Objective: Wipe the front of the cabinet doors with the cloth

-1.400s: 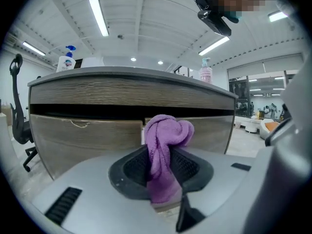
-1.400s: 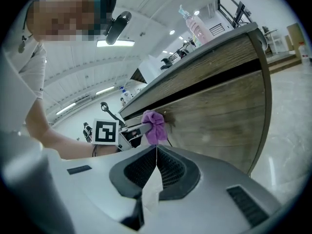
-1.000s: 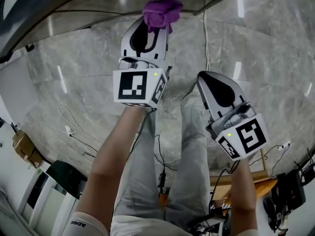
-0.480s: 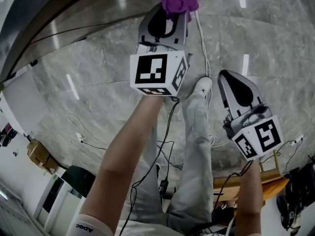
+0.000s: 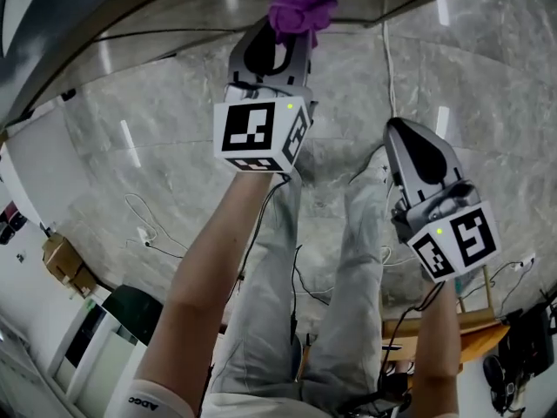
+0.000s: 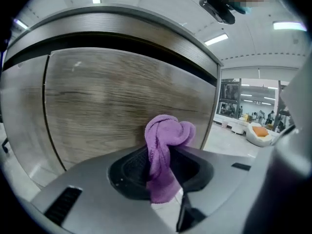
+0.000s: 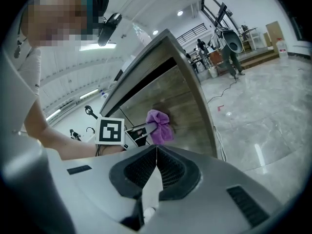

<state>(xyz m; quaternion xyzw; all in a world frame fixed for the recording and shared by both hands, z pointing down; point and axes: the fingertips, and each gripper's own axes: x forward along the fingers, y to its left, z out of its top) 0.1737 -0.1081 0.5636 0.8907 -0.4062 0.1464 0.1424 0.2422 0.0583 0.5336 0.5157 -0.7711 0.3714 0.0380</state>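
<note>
A purple cloth (image 6: 165, 150) is bunched between the jaws of my left gripper (image 6: 163, 172), which is shut on it. The cloth's top rests against or just short of a wood-grain cabinet door (image 6: 122, 106); I cannot tell whether it touches. From the head view the left gripper (image 5: 277, 50) points up at the cabinet's lower edge, with the cloth (image 5: 300, 7) at its tip. My right gripper (image 5: 416, 151) hangs lower to the right, its jaws pressed together on nothing. The right gripper view shows its jaws (image 7: 156, 155) shut, with the cloth (image 7: 159, 126) and the cabinet door (image 7: 183, 108) ahead.
Grey marble floor (image 5: 157, 146) lies below, crossed by cables (image 5: 139, 225). A white cord (image 5: 387, 68) hangs by the cabinet corner. A cardboard box (image 5: 61, 264) and a dark bin (image 5: 130, 316) sit at the left. The person's legs (image 5: 278, 277) stand underneath.
The left gripper with the cloth has shifted back left and slightly down against the cabinet, after moving up and right before. The right gripper has hardly moved.
</note>
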